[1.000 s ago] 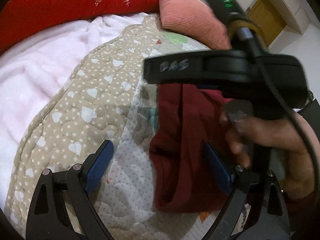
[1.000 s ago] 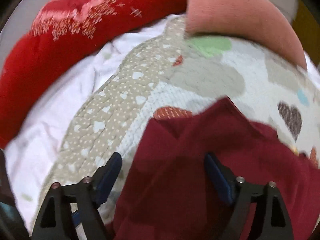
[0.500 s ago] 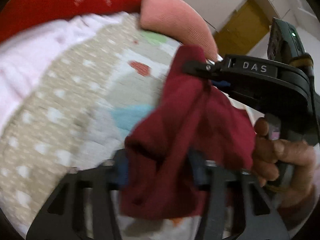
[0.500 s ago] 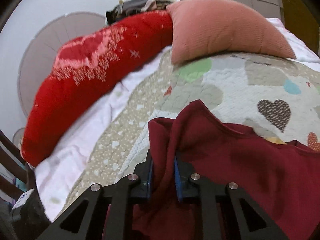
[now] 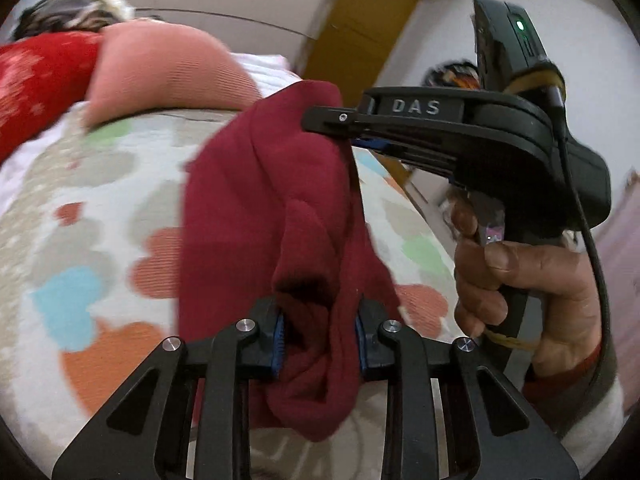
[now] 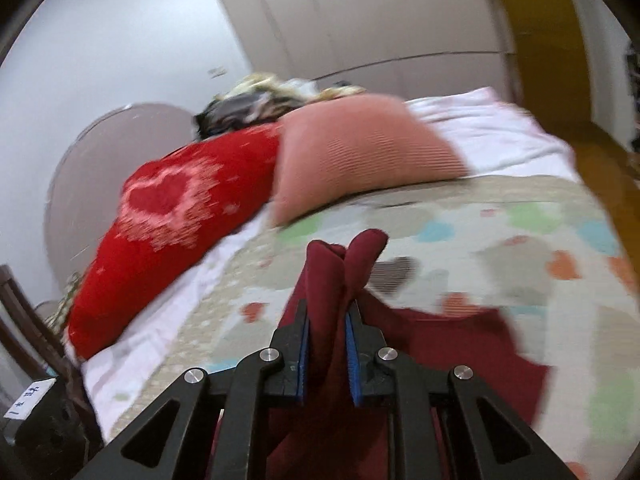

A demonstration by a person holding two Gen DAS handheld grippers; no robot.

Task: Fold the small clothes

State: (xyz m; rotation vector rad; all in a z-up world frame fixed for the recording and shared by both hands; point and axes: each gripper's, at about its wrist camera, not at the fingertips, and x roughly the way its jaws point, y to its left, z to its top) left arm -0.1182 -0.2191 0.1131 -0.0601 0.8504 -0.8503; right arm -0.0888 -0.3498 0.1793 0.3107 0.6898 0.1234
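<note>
Both tongs have closed on the maroon garment (image 5: 256,216) and lifted it off the quilted bed (image 5: 100,208); left tongs (image 5: 320,336) and right tongs (image 6: 326,354) each pinch a bunched edge; spread them apart, keep the cloth taut, then lower evenly.

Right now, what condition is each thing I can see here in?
Left tool: shut on the dark red garment.
Right tool: shut on the same garment.
Dark red garment: bunched, lifted between both tools; part trails on the quilt.
Quilt: spread flat over the bed.
Pink pillow: lying at the quilt's far edge, against the red cushion.
Red cushion: lying along the bed's side.
</note>
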